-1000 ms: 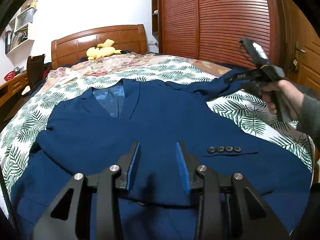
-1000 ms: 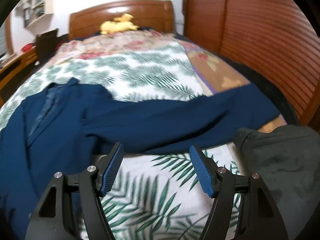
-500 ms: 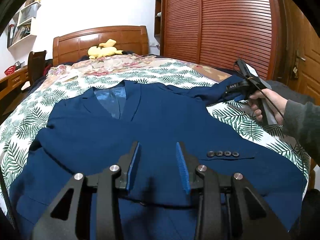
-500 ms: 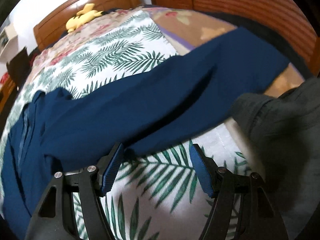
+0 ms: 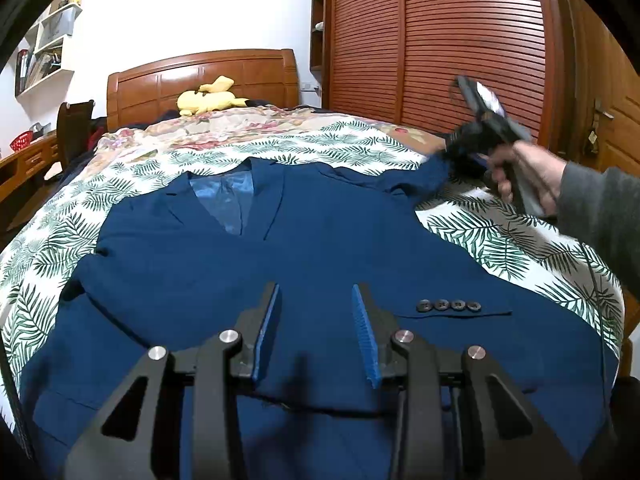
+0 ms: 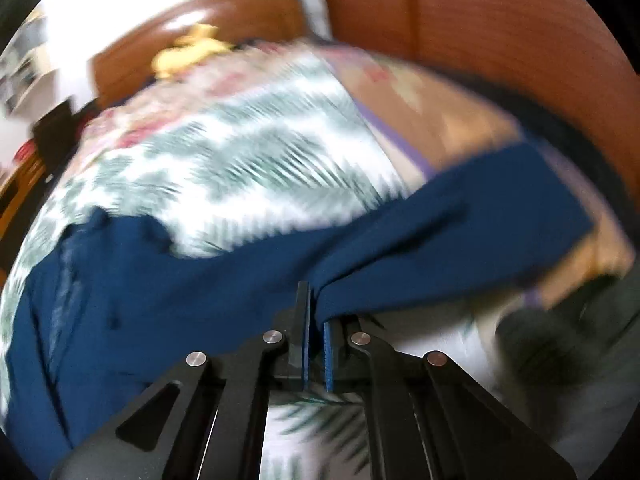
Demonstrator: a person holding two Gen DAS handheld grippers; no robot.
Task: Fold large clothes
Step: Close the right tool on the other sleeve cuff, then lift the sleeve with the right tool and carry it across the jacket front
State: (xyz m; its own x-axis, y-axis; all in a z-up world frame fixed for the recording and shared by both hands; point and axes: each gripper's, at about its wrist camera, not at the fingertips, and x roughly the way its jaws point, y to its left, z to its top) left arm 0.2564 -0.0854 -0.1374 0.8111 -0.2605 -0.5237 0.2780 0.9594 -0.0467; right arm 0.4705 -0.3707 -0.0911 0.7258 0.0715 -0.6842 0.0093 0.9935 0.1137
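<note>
My left gripper spread wide above the jacket lying flat on the bed, my right gripper clamped on its sleeve, no legible writing.

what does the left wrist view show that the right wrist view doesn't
Only the left wrist view shows the jacket's whole front, its four cuff buttons, the open left hand-held gripper above it, and the hand carrying the right tool. Only the right wrist view, which is blurred, shows the right hand-held gripper shut on the sleeve. Both show the leaf-print bedspread, headboard and yellow plush toy.
</note>
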